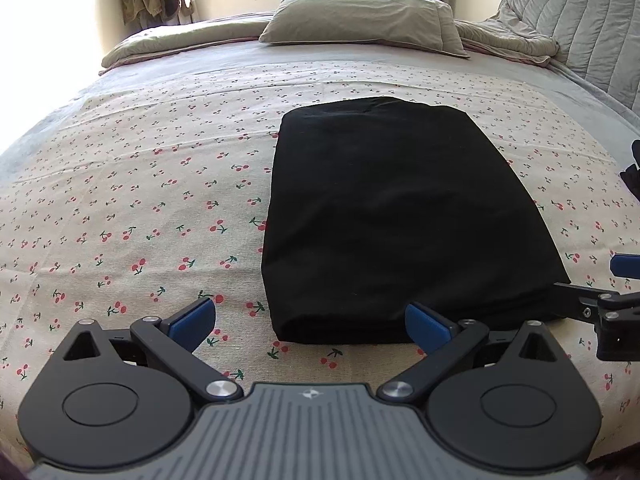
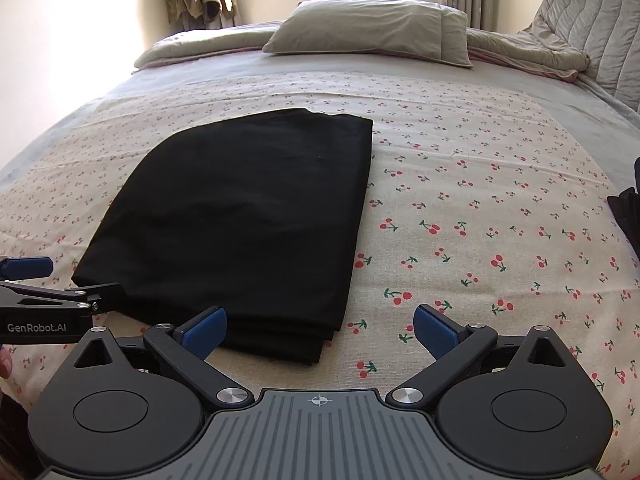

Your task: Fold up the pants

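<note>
Black pants (image 1: pixel 396 216) already folded into a compact, thick rectangle, lying flat on the cherry-print sheet (image 1: pixel 140 208) in the middle of the bed, well short of the grey pillow (image 1: pixel 360 20) at the head. Long axis running away from both cameras toward the pillow; stacked layers visible at the near edge, best seen in the right wrist view.

Left gripper (image 1: pixel 310 326) hovering just before the near short edge, jaws spread wide and holding nothing, blue pads (image 1: pixel 192 320) flanking the near left corner of the bundle. Right gripper (image 2: pixel 320 330) likewise wide open and empty, set at the near right corner, with pants (image 2: pixel 240 216) lying ahead and to its left. Each gripper visible at the margin of the other's view, both close against the bundle's near corners; contact with the cloth not clear.

Judgement: folding looks essentially complete, so little remains beyond a tidy or a final halving. Should another fold be wanted, near edge lies straight ahead of both jaws, roughly equally close to each, and would go forward along the long axis toward the far edge. Risk there: layers slipping apart at the stacked near edge if only the top ply gets pinched.

A dark object (image 2: pixel 628 216) at the far right edge of the bed, too cropped to identify.
</note>
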A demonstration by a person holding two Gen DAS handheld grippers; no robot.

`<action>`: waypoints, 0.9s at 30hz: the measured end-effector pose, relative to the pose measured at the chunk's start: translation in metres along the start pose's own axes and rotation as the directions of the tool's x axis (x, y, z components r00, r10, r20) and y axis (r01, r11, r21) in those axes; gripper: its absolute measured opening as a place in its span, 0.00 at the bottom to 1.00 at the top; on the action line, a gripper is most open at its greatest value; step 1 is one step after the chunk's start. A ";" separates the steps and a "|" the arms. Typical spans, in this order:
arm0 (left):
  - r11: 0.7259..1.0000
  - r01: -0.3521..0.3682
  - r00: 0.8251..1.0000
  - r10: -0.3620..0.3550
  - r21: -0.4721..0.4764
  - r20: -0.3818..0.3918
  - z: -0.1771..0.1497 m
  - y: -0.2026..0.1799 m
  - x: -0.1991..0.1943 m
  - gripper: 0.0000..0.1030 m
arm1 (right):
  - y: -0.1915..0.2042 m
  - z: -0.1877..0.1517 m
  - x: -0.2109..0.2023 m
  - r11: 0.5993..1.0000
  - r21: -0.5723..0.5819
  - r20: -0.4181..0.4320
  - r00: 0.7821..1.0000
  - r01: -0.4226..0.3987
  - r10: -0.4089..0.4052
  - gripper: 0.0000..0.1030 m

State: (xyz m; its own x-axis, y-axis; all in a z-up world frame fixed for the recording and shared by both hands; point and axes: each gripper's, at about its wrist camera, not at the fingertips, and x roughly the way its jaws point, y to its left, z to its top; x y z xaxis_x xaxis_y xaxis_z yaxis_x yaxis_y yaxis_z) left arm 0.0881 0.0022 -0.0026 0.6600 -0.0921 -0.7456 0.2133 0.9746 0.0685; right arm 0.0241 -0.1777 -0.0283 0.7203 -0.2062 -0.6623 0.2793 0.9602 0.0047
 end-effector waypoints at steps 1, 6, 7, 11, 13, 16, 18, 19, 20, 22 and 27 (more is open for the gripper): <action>1.000 -0.001 1.000 0.001 0.002 0.000 0.000 0.000 0.000 1.00 | 0.000 0.000 0.000 1.000 -0.001 0.000 1.000 -0.001 0.001 0.98; 1.000 0.001 1.000 -0.001 0.001 -0.002 -0.001 0.000 0.000 1.00 | 0.002 -0.001 0.000 1.000 -0.006 0.000 1.000 -0.003 0.003 0.98; 1.000 0.002 1.000 -0.002 0.002 -0.001 -0.001 -0.001 0.000 1.00 | 0.002 -0.001 0.000 1.000 -0.007 0.000 1.000 -0.003 0.003 0.98; 1.000 0.003 1.000 -0.003 0.001 0.001 -0.001 -0.001 0.000 1.00 | 0.003 -0.002 0.001 1.000 -0.009 -0.005 1.000 -0.003 0.003 0.98; 1.000 0.002 1.000 -0.002 0.001 0.001 -0.001 -0.001 0.000 1.00 | 0.003 -0.002 0.001 1.000 -0.009 -0.006 1.000 -0.004 0.004 0.98; 1.000 0.004 1.000 -0.004 0.000 0.000 -0.001 0.000 0.000 1.00 | 0.003 -0.002 0.002 1.000 -0.008 -0.006 1.000 -0.005 0.005 0.98; 1.000 0.003 1.000 -0.003 0.001 0.000 -0.001 0.000 0.000 1.00 | 0.004 -0.002 0.002 1.000 -0.008 -0.005 1.000 -0.004 0.004 0.98; 1.000 0.004 1.000 -0.004 0.001 0.000 -0.001 0.000 0.000 1.00 | 0.004 -0.002 0.002 1.000 -0.008 -0.006 1.000 -0.005 0.005 0.98; 1.000 0.004 1.000 -0.004 0.001 -0.001 -0.001 0.000 0.000 1.00 | 0.004 -0.002 0.002 1.000 -0.008 -0.006 1.000 -0.004 0.004 0.98; 1.000 0.004 1.000 -0.004 0.000 0.000 -0.001 0.000 0.000 1.00 | 0.004 -0.003 0.002 1.000 -0.009 -0.008 1.000 -0.005 0.005 0.98; 1.000 0.004 1.000 -0.004 0.001 -0.001 -0.001 0.000 0.000 1.00 | 0.004 -0.003 0.002 1.000 -0.008 -0.008 1.000 -0.006 0.006 0.98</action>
State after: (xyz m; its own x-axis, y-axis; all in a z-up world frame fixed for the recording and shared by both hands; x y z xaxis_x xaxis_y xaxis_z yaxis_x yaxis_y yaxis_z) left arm 0.0869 0.0021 -0.0031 0.6588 -0.0954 -0.7463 0.2161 0.9741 0.0662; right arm 0.0250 -0.1733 -0.0322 0.7169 -0.1989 -0.6682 0.2697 0.9629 0.0027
